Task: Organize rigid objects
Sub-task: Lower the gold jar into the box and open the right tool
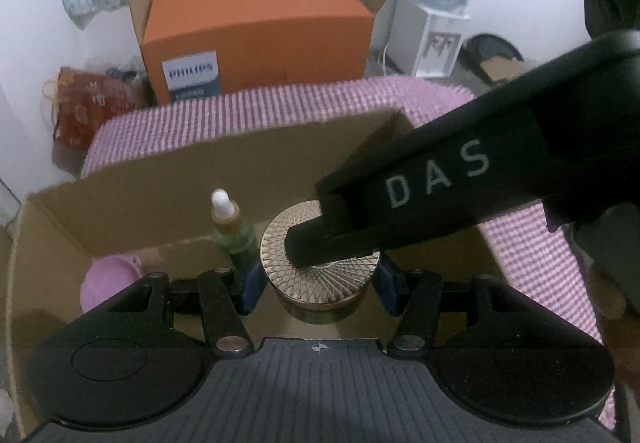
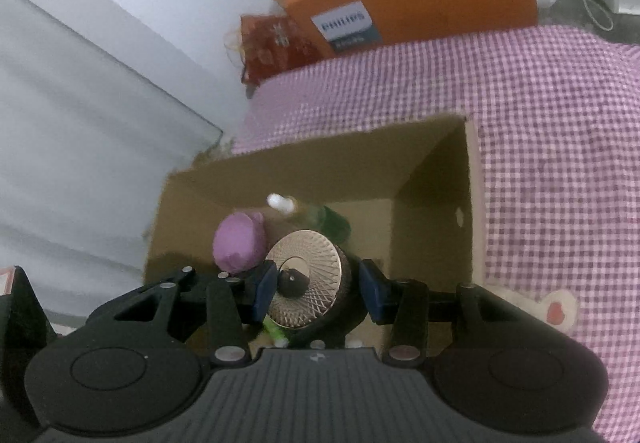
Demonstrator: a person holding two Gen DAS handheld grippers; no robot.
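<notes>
Lowering the gold-lidded jar (image 2: 306, 281) into the cardboard box (image 1: 168, 179).
My right gripper (image 2: 316, 289) jaws clamp it; left gripper (image 1: 316, 283) jaws flank it, grip unclear; next, set down beside the dropper bottle (image 1: 232, 231).

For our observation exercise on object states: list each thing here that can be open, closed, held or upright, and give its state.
Gold-lidded jar: lid on, gripped.
Right gripper: shut on the jar.
Left gripper: flanks the jar, contact unclear.
Cardboard box: open-topped.
Dropper bottle: capped, upright in that box.
Orange box: closed.
</notes>
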